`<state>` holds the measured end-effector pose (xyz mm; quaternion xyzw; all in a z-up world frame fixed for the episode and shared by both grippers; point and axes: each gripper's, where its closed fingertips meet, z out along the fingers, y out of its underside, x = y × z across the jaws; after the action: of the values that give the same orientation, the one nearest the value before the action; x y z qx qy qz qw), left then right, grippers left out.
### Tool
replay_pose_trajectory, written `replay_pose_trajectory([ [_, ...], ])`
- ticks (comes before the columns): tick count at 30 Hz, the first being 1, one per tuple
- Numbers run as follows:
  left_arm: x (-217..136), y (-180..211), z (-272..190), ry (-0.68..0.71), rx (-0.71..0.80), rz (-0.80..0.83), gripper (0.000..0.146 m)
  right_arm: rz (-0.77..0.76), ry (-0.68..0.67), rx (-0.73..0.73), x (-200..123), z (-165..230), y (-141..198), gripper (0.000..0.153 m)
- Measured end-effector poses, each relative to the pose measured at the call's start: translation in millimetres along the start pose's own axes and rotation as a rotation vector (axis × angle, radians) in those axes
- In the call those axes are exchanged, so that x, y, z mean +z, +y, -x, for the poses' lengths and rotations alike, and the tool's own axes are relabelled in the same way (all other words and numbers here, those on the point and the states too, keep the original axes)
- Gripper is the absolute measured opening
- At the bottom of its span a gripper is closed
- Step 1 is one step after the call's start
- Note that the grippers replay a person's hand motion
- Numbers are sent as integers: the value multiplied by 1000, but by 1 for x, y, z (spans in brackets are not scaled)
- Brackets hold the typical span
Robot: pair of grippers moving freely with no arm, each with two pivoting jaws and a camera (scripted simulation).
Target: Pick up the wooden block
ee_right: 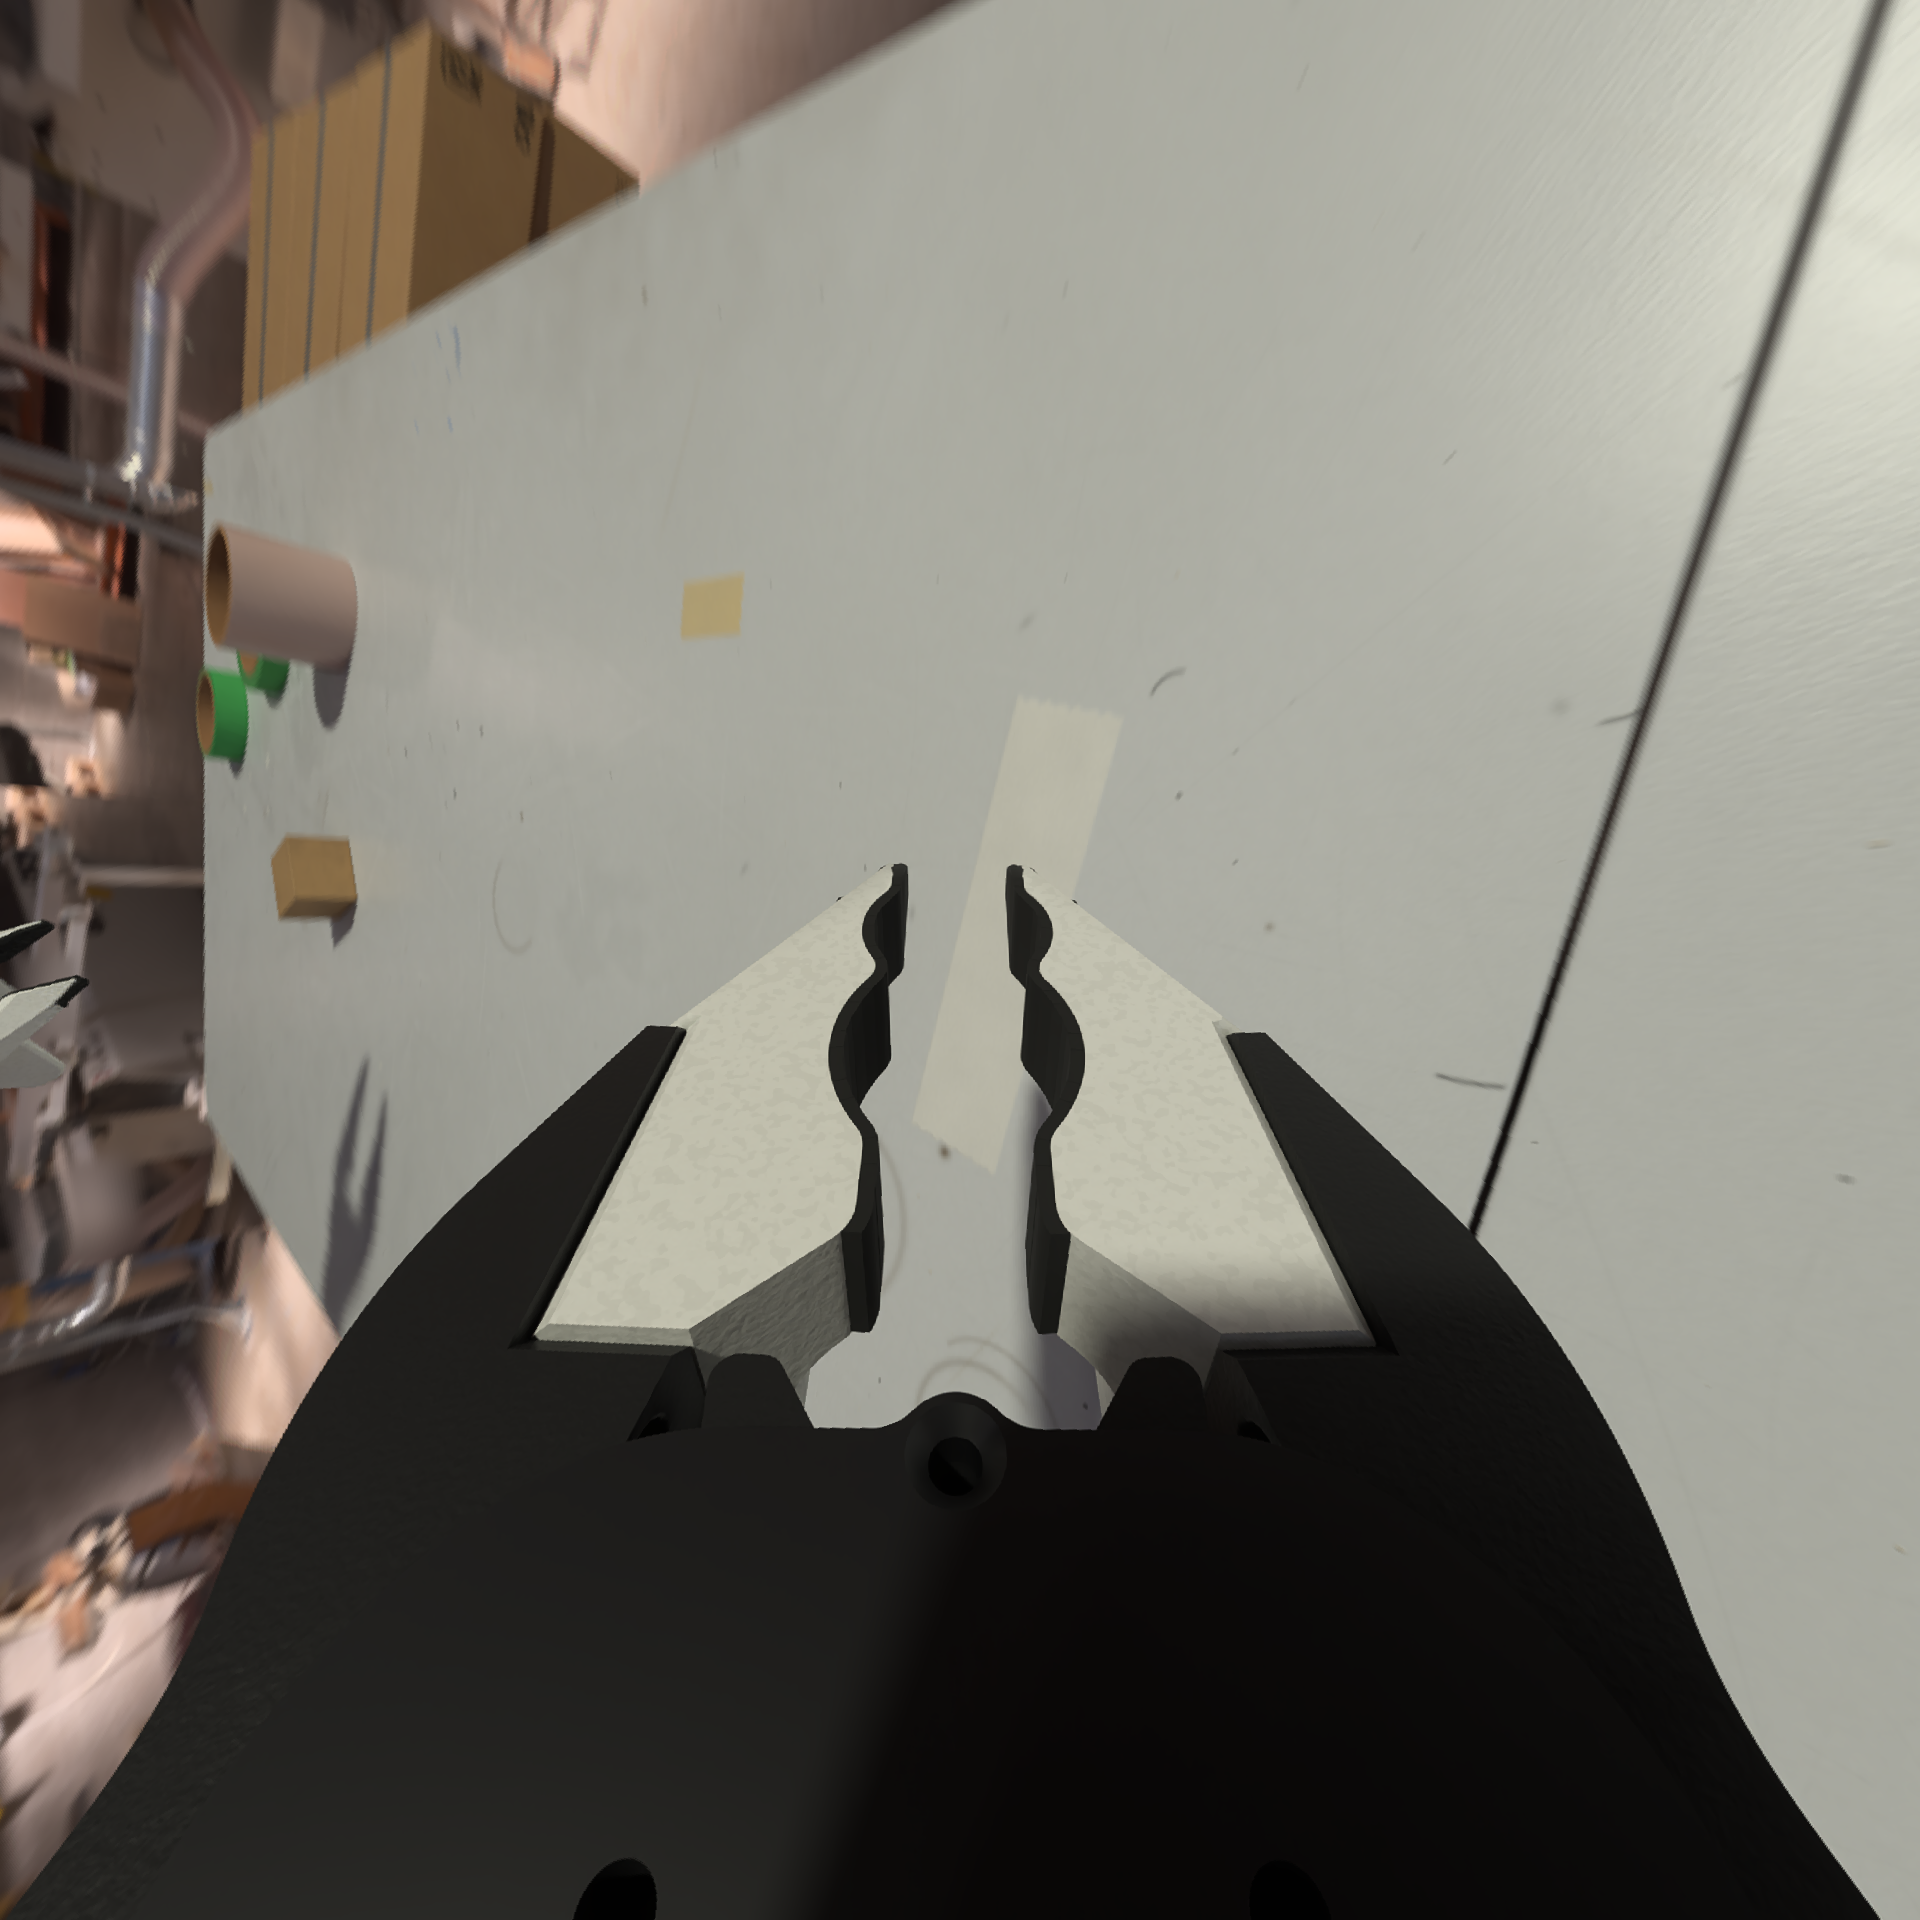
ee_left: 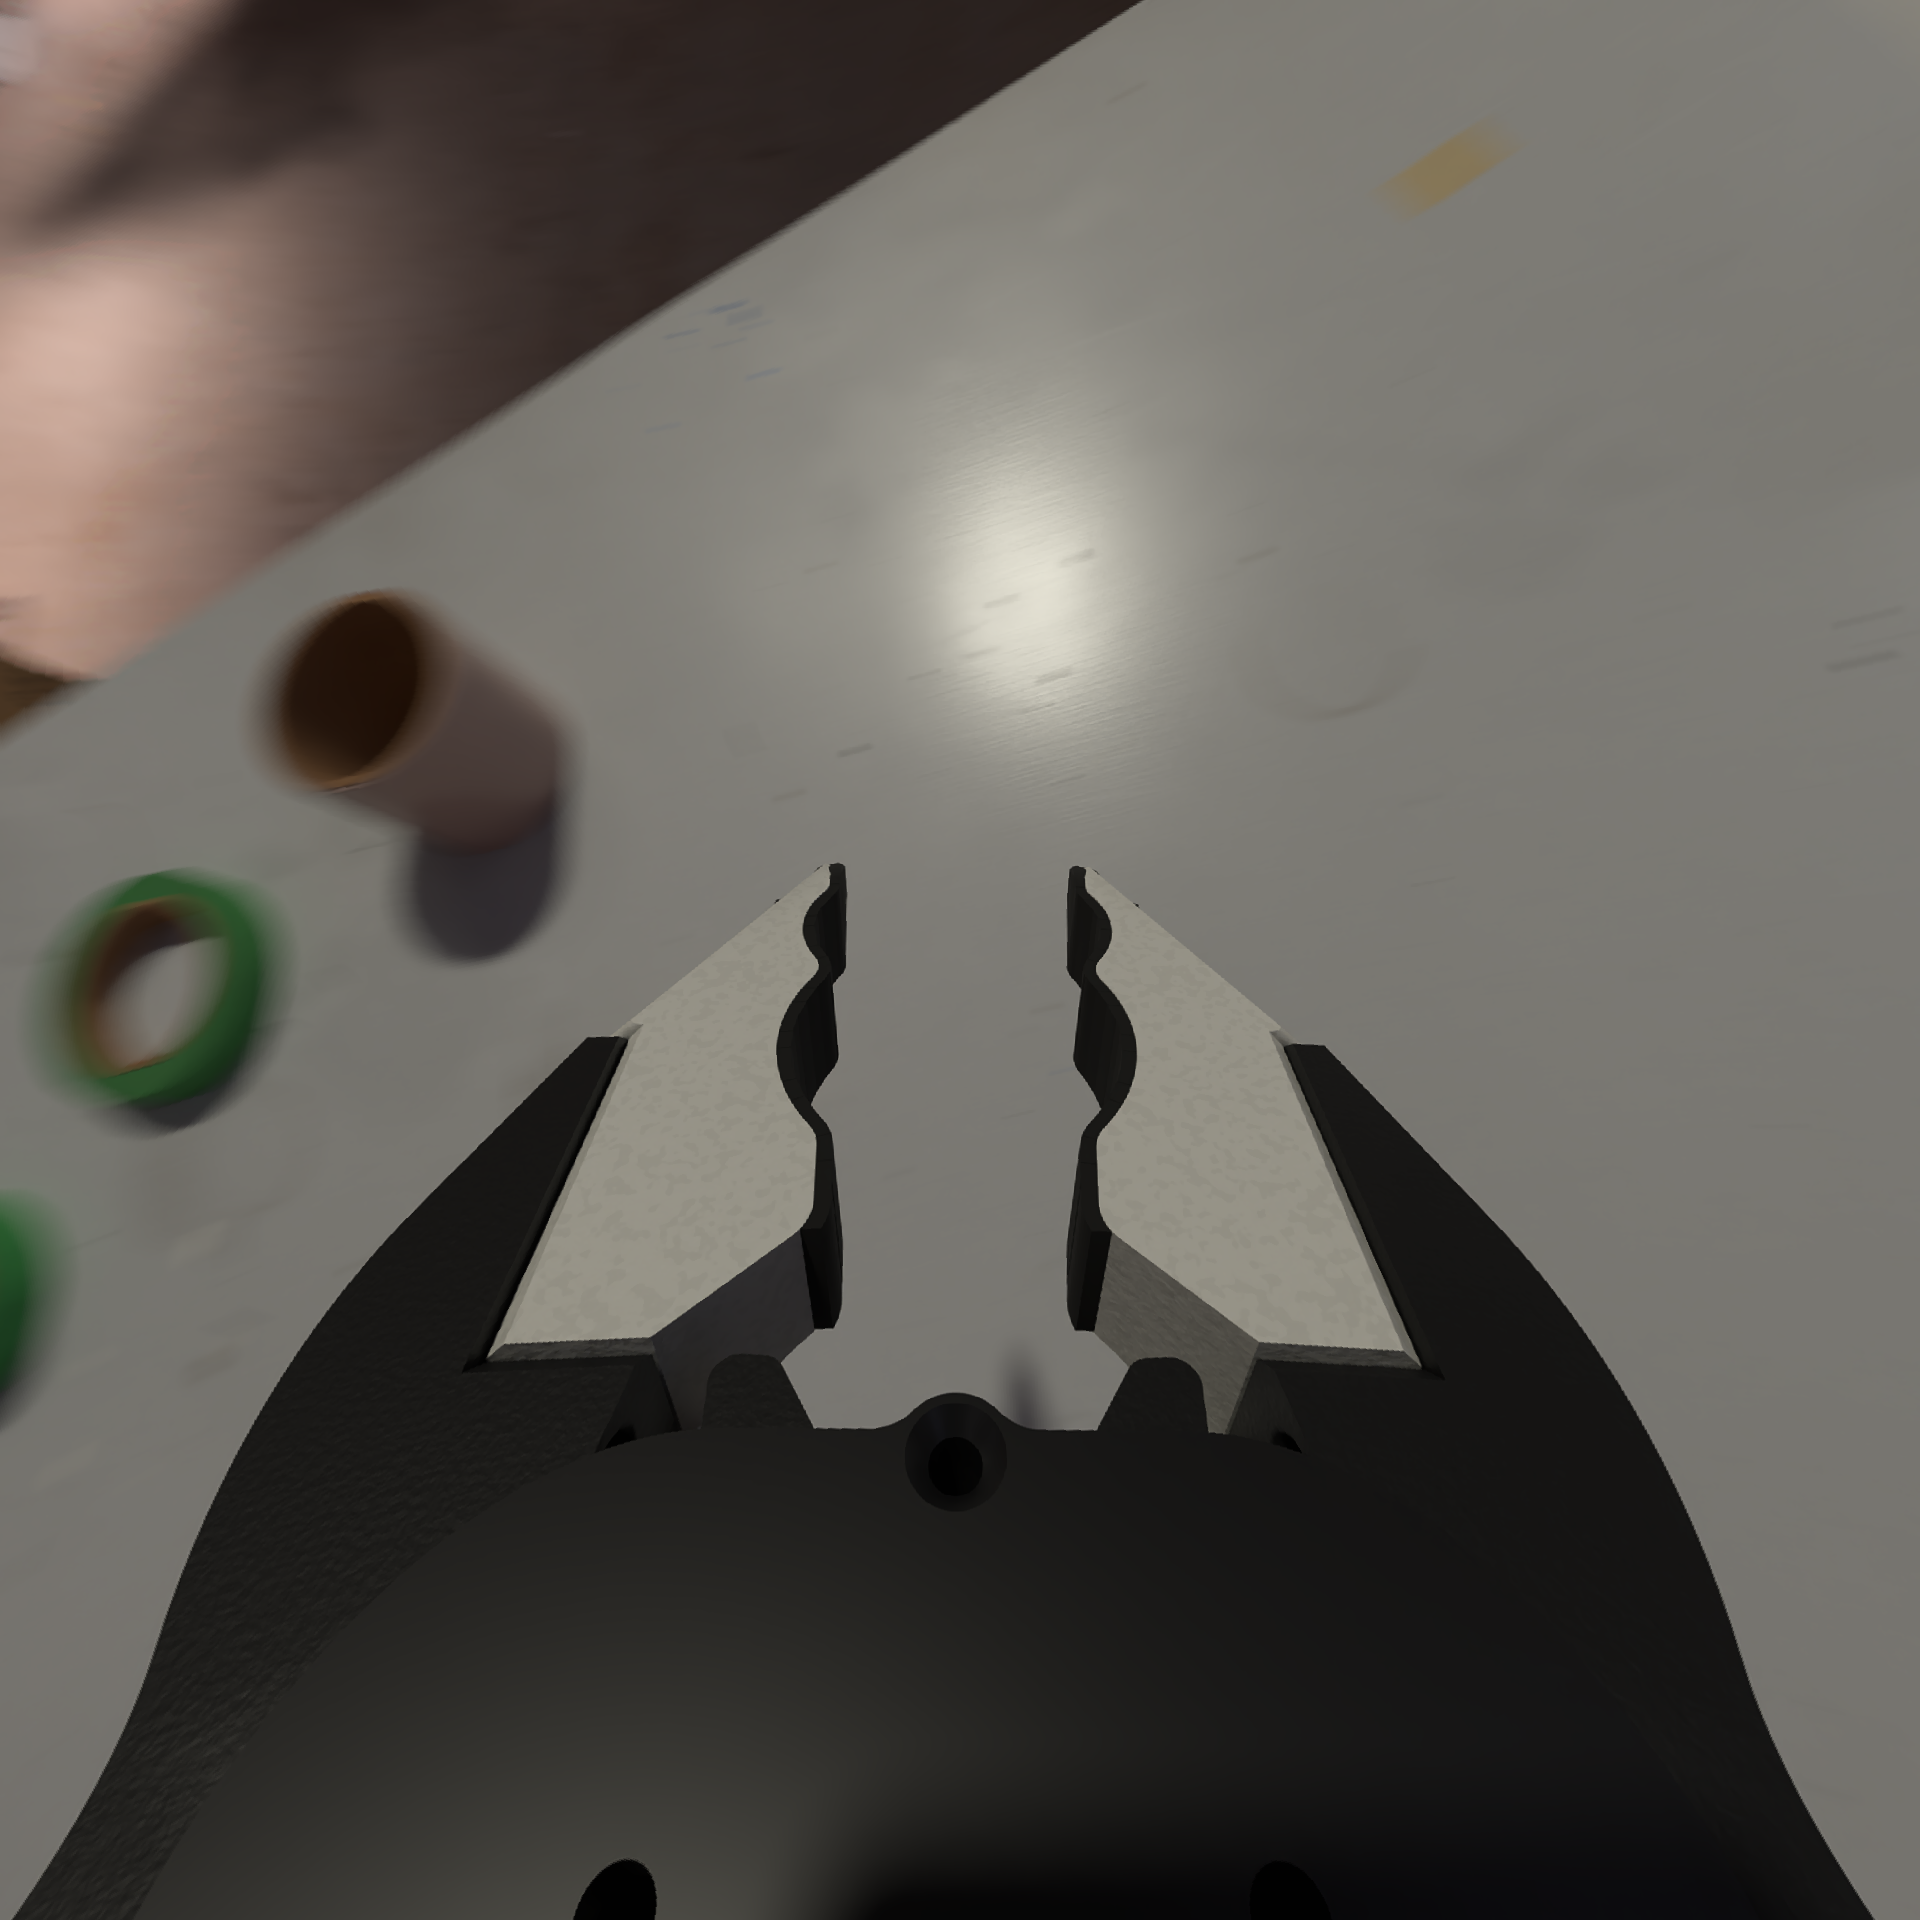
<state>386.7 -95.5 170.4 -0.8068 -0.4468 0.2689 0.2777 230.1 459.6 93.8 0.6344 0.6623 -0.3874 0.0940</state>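
Note:
The wooden block (ee_right: 314, 878) is a small tan cuboid lying on the white table (ee_right: 1247, 416) near its left edge, seen only in the right wrist view. My right gripper (ee_right: 956, 883) is open by a narrow gap and empty, over the table's middle, well right of the block. My left gripper (ee_left: 956, 883) is open wider and empty above bare table (ee_left: 1351, 520); the block does not show in its view. The left gripper's fingers (ee_right: 36, 1003) show at the far left edge of the right wrist view, below the block.
A cardboard tube (ee_left: 416, 727) lies on its side beside a green tape roll (ee_left: 156, 992); both also show in the right wrist view, tube (ee_right: 281, 608) and rolls (ee_right: 223, 712). A pale tape strip (ee_right: 1039, 831) and a yellow patch (ee_right: 713, 606) are stuck flat. Cardboard boxes (ee_right: 416, 187) stand beyond the table.

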Motion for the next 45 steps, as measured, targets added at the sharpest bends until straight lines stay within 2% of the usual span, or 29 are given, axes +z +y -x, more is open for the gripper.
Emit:
replay_pose_trajectory([
  [1, -2, 9, 30, -87, 38, 24, 42, -46, 11, -3, -7, 0, -6, 19],
  [2, 0, 21, 53, -112, 62, 69, 42, -99, 22, -9, -15, 1, -12, 20],
  [5, 20, 63, 91, 30, 82, 306, 43, -268, 15, -43, -40, 14, -33, 20],
  [9, 45, 106, 111, 138, 120, 525, 58, -423, -29, -83, -61, 35, -49, 20],
  [12, 61, 127, 112, 216, 155, 631, 63, -427, -61, -85, -62, 45, -50, 20],
  [16, 74, 133, 110, 290, 210, 636, 70, -409, -84, -77, -57, 54, -52, 19],
  [21, 78, 152, 103, 380, 328, 726, 78, -398, -95, -115, -51, 69, -55, 19],
  [25, 83, 166, 105, 361, 442, 789, 80, -388, -90, -127, -48, 73, -56, 19],
  [27, 86, 163, 107, 357, 440, 781, 63, -390, -80, -128, -47, 73, -57, 19],
  [28, 87, 162, 110, 338, 447, 775, 61, -392, -78, -128, -47, 73, -57, 19],
  [30, 88, 160, 114, 316, 428, 775, 61, -397, -81, -128, -48, 73, -58, 19],
  [33, 81, 150, 115, 330, 307, 761, 61, -401, -84, -129, -48, 74, -58, 18],
  [38, 52, 119, 124, 316, 140, 702, 61, -400, -81, -134, -46, 75, -59, 18],
  [42, 22, 83, 124, 286, 119, 633, 61, -410, -89, -165, -48, 84, -60, 19],
  [45, 7, 40, 107, 261, 66, 528, 61, -472, -101, -244, -56, 103, -66, 19],
])
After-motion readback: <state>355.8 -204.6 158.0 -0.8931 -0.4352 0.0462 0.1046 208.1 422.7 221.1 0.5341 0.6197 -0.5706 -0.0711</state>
